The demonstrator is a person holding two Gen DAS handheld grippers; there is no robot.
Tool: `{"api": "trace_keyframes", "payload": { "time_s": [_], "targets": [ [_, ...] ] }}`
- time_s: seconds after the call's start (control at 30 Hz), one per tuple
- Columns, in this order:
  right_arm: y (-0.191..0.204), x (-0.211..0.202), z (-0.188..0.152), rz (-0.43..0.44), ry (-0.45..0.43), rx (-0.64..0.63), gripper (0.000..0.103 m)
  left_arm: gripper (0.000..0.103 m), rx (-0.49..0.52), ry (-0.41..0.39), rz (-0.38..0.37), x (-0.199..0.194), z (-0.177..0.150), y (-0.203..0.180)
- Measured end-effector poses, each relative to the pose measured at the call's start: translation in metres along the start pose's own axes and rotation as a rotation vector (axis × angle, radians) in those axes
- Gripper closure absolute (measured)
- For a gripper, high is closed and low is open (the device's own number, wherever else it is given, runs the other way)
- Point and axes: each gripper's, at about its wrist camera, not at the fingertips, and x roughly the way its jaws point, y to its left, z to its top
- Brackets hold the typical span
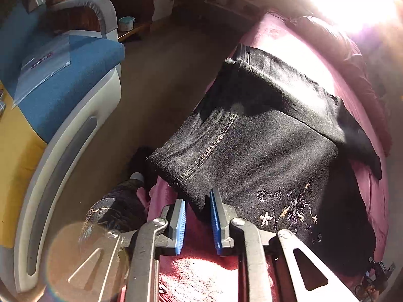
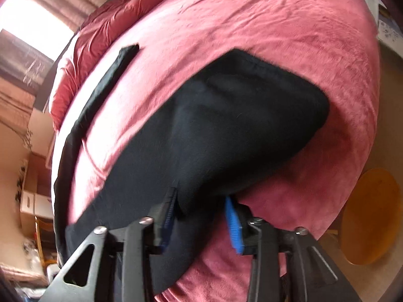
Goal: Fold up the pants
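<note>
Black pants (image 1: 264, 146) lie on a pink bedspread (image 1: 289, 40), partly folded, with pale embroidery on the near part. My left gripper (image 1: 199, 219) is open, its blue pads either side of a corner of the pants' edge, not closed on it. In the right wrist view the pants (image 2: 214, 125) spread across the bedspread (image 2: 252, 25), one leg trailing far left. My right gripper (image 2: 201, 214) is open, with a fold of the black fabric lying between its blue pads (image 2: 233, 226).
A blue and yellow sofa (image 1: 63, 75) with a plastic bag (image 1: 42, 65) stands left of the bed across a brown floor strip (image 1: 151, 75). A foot in a dark slipper (image 1: 136, 176) is by the bed. A round wooden table (image 2: 370, 216) stands right. Bright window glare at top.
</note>
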Motion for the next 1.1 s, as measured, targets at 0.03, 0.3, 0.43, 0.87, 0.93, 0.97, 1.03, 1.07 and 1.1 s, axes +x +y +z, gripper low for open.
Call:
{"api": "trace_keyframes", "payload": {
  "time_s": [0.03,0.3,0.43,0.87,0.93,0.97,1.03,1.07,1.1],
  "targets": [
    [-0.004,-0.004,0.003,0.001,-0.011,0.022,0.056,0.078,-0.007,-0.001,0.002,-0.002,0.001,0.001],
    [-0.013,-0.018,0.047,-0.027,-0.134,0.125,0.085,0.077,-0.058,-0.069,0.065,-0.028,0.025,0.031],
    [-0.013,-0.041,0.051,-0.082,-0.215,0.089,0.092,0.077,-0.098,-0.136,0.079,-0.046,0.039,0.047],
    [-0.023,-0.068,0.045,-0.279,-0.217,0.061,0.058,0.076,0.071,-0.178,0.036,-0.047,0.065,-0.002],
    [0.004,-0.053,0.036,-0.223,-0.155,-0.039,0.058,0.076,0.082,-0.162,0.011,-0.04,0.066,-0.012],
    [0.015,-0.045,0.031,-0.208,-0.131,-0.072,0.058,0.075,0.083,-0.154,-0.002,-0.037,0.068,-0.017],
    [0.04,-0.02,0.018,-0.182,-0.047,-0.138,0.055,0.073,0.084,-0.126,-0.03,-0.03,0.074,-0.025],
    [0.051,-0.008,0.011,-0.191,-0.012,-0.165,0.055,0.072,0.078,-0.112,-0.048,-0.026,0.077,-0.028],
    [0.066,0.003,0.004,-0.198,0.008,-0.208,0.055,0.072,0.068,-0.103,-0.067,-0.024,0.081,-0.031]
  ]
}}
